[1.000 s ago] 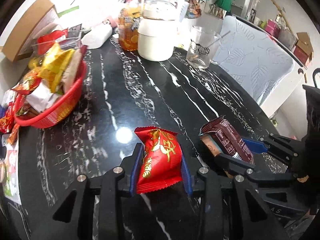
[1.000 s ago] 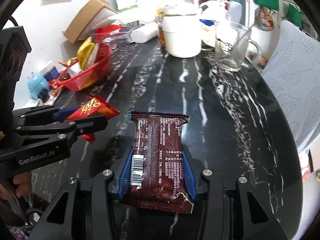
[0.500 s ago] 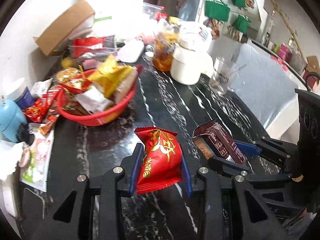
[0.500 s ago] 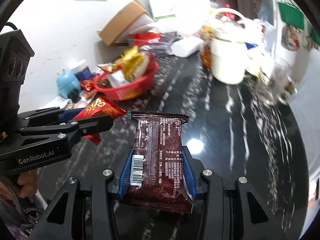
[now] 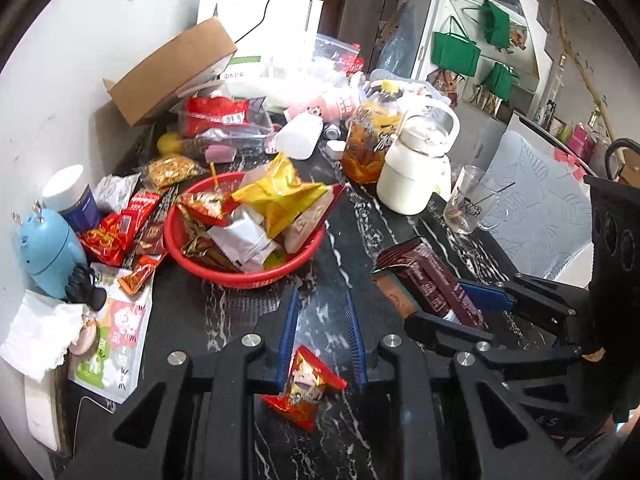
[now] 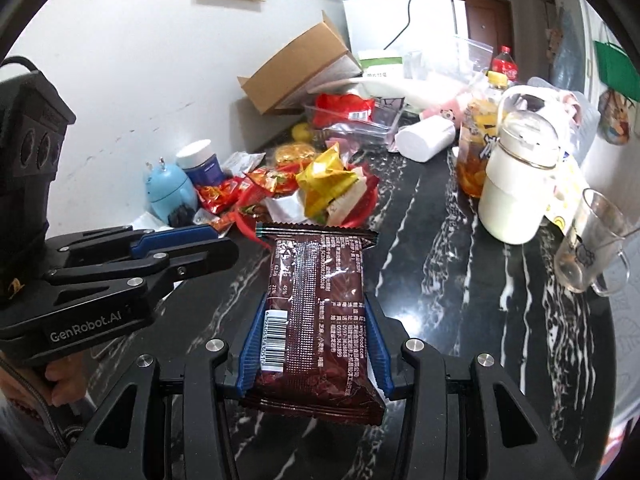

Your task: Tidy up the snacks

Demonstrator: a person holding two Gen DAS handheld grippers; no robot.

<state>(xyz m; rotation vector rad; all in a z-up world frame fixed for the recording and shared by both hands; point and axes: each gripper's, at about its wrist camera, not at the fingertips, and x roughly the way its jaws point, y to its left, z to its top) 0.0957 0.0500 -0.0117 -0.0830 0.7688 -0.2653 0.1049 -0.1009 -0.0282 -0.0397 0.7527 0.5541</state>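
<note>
Left wrist alone shows the red packet (image 5: 303, 387) at 6 o'clock, loose below the left gripper's (image 5: 322, 304) just-closed empty jaws; right gripper (image 6: 314, 322) clamps the brown packet (image 6: 316, 316).

Bright even indoor light, sharp focus, strong fisheye bending and black corners.

Right tongs (image 6: 316, 312) clamp brown snack packet (image 6: 318, 312).

Basket (image 5: 224, 272) of snacks on the worktop (image 5: 352, 240), left of the jug (image 5: 412, 176); glass (image 5: 468, 204) right of the jug; box (image 5: 168, 72) behind the basket.
</note>
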